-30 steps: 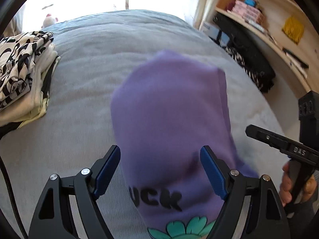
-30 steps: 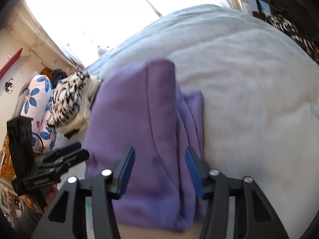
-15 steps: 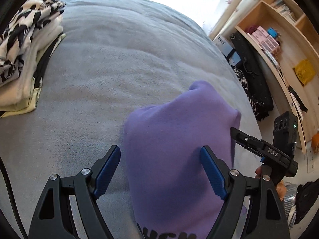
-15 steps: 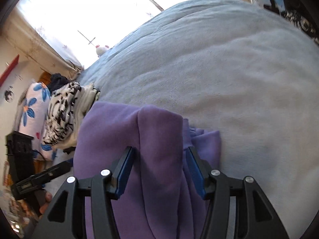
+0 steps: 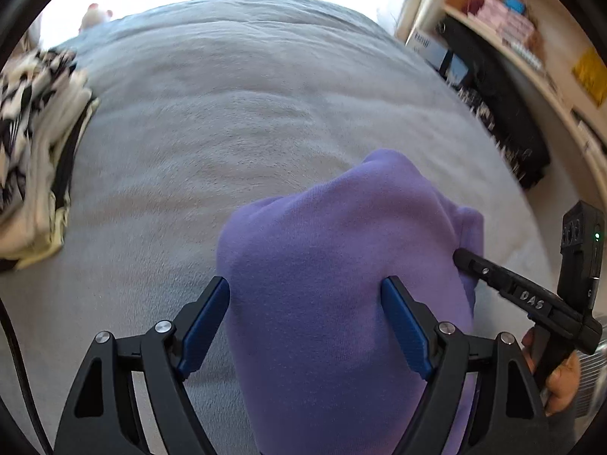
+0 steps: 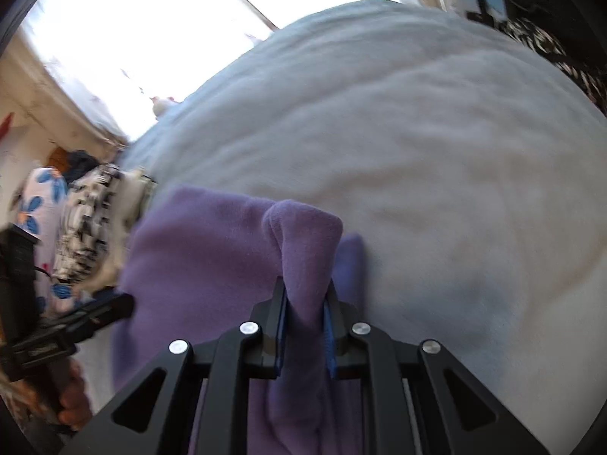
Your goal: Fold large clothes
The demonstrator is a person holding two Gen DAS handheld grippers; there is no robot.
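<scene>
A purple sweatshirt [image 5: 334, 246] lies folded on the grey bed [image 5: 227, 113]. My left gripper [image 5: 305, 284] hovers over its near part, open wide, with the cloth between its blue pads and no grip on it. In the right wrist view the sweatshirt [image 6: 205, 250] has a raised fold at its right edge. My right gripper [image 6: 305, 288] is closing its jaws on that fold, and the pads pinch the fabric. The right gripper's tip [image 5: 466, 261] also shows at the sweatshirt's right edge in the left wrist view. The left gripper [image 6: 121, 303] appears at the far left.
A stack of folded clothes [image 5: 34, 132] with a black-and-white print on top sits at the bed's left side, also seen as the stack [image 6: 95, 220]. Wooden shelves [image 5: 531, 38] and dark items [image 5: 500, 121] line the right. A hand [image 5: 561, 379] holds the right gripper.
The right gripper's jaws have come together on a fold of the purple sweatshirt. Both grippers have sunk closer to the cloth. The printed lettering has left the left wrist view.
</scene>
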